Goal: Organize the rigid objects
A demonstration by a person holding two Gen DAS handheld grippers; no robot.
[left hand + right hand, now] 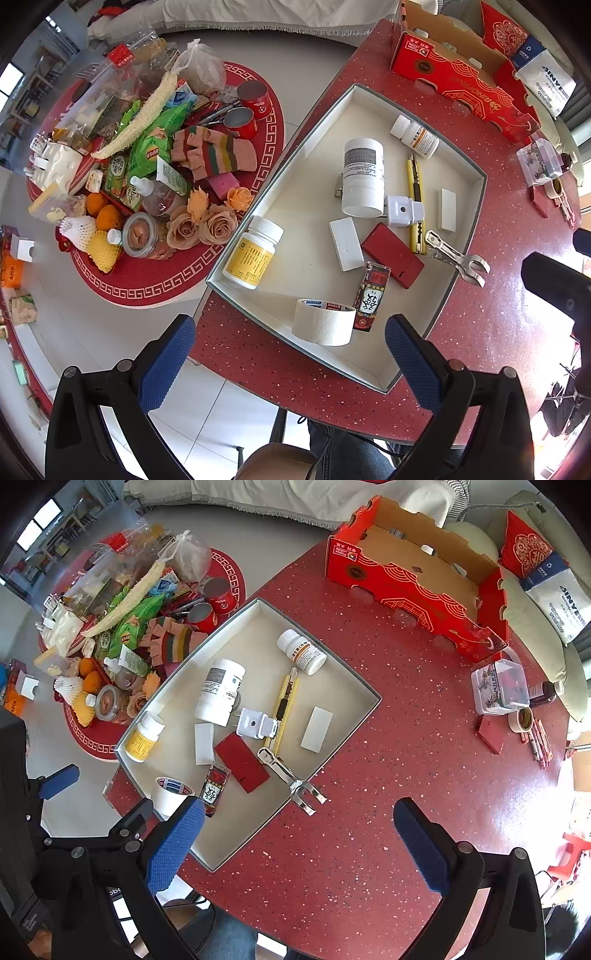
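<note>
Bare red table [369, 738] right of tray [375, 696] — open approach. Tray centre crowded: large white bottle [220, 692], plug [255, 723], yellow knife [282, 709]. Metal clip [291, 775] overhangs near rim. Red carton [413, 583] blocks far side.

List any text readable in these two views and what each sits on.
"SINYE...", cut off, on the white bag.
"RINGTOUT", uncertain and upside down, on the red cardboard box.
Large Chinese characters on the narrow red packet; I cannot read them surely.
Pill bottle labels, such as on the yellow-label bottle, and tape roll print: too small.
</note>
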